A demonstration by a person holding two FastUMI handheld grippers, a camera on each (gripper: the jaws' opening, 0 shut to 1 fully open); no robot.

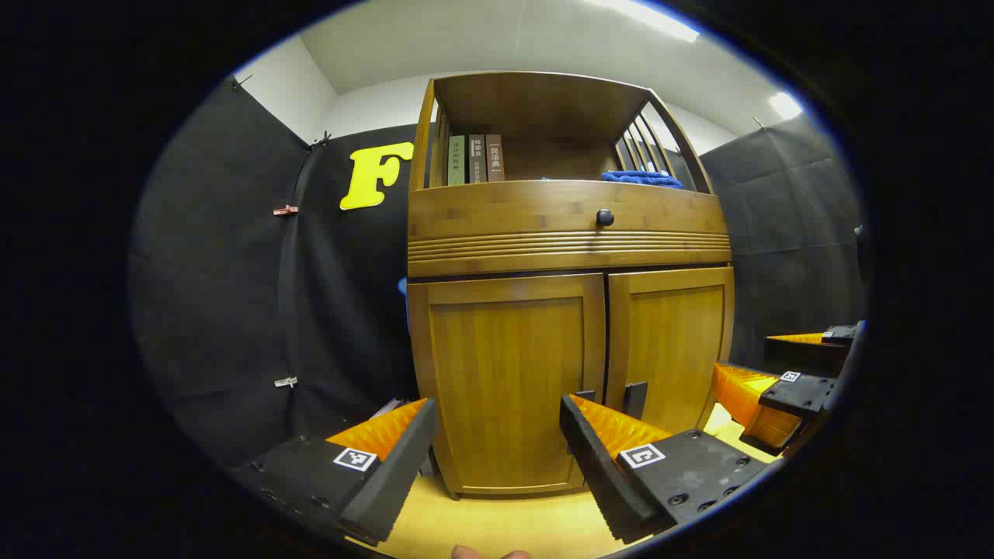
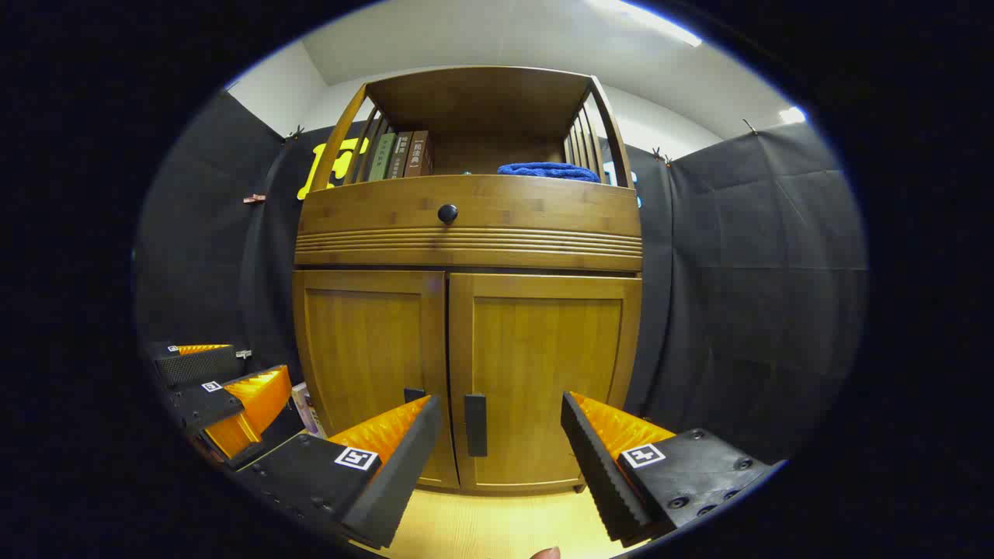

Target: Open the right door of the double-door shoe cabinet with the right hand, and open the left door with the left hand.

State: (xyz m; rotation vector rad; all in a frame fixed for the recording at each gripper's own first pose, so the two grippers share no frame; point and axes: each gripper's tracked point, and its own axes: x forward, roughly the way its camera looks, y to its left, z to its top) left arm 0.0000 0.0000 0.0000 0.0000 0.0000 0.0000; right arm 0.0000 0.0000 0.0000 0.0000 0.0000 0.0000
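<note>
The wooden shoe cabinet stands in front of me with both doors closed. In the left gripper view my left gripper [image 1: 497,466] is open, a short way off the left door [image 1: 505,373]. The right door [image 1: 672,341] carries a dark vertical handle [image 1: 635,400] near the centre seam. My right gripper [image 1: 745,361] shows at the right edge. In the right gripper view my right gripper [image 2: 501,458] is open, and the right door's handle [image 2: 474,425] shows between its fingers, farther off. The left door [image 2: 365,357] is beside it, its handle [image 2: 414,394] partly hidden. My left gripper [image 2: 260,366] shows at the left.
Above the doors is a drawer with a round dark knob [image 1: 605,218]. The open shelf on top holds books [image 1: 475,159] and a folded blue cloth [image 1: 643,178]. A light wooden floor [image 1: 497,520] runs below. Black cloth walls [image 2: 738,310] close in on both sides.
</note>
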